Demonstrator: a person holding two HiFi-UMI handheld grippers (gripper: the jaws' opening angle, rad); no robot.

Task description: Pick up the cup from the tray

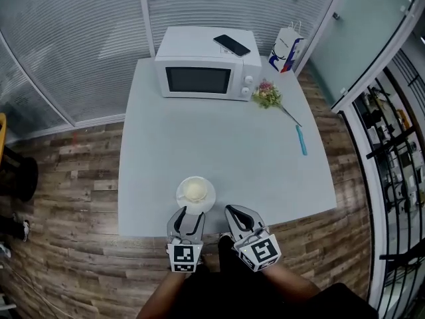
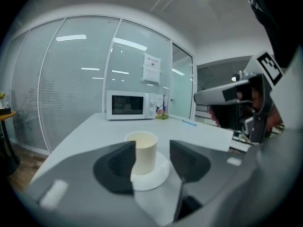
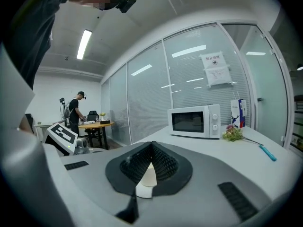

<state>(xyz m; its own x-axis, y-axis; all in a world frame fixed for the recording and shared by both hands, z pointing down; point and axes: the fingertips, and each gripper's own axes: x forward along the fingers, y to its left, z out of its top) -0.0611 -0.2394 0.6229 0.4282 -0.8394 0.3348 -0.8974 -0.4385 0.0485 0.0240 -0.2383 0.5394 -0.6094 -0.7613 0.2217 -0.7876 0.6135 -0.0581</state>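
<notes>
A cream paper cup (image 1: 195,190) stands upright on a small round white tray (image 1: 207,201) near the table's front edge. My left gripper (image 1: 189,213) sits just behind it with its jaws open. In the left gripper view the cup (image 2: 142,151) stands between the two jaw tips on the tray (image 2: 160,175); the left jaw overlaps its edge and the right jaw is apart from it. My right gripper (image 1: 232,211) is shut and empty, beside the tray to the right. A sliver of the cup (image 3: 149,173) shows past its closed jaws.
A white microwave (image 1: 207,64) with a black phone (image 1: 232,44) on top stands at the table's far side. A paper bag (image 1: 285,48), a small flower bunch (image 1: 267,95) and a blue pen (image 1: 301,140) lie to the right. Glass walls surround the table (image 1: 219,145).
</notes>
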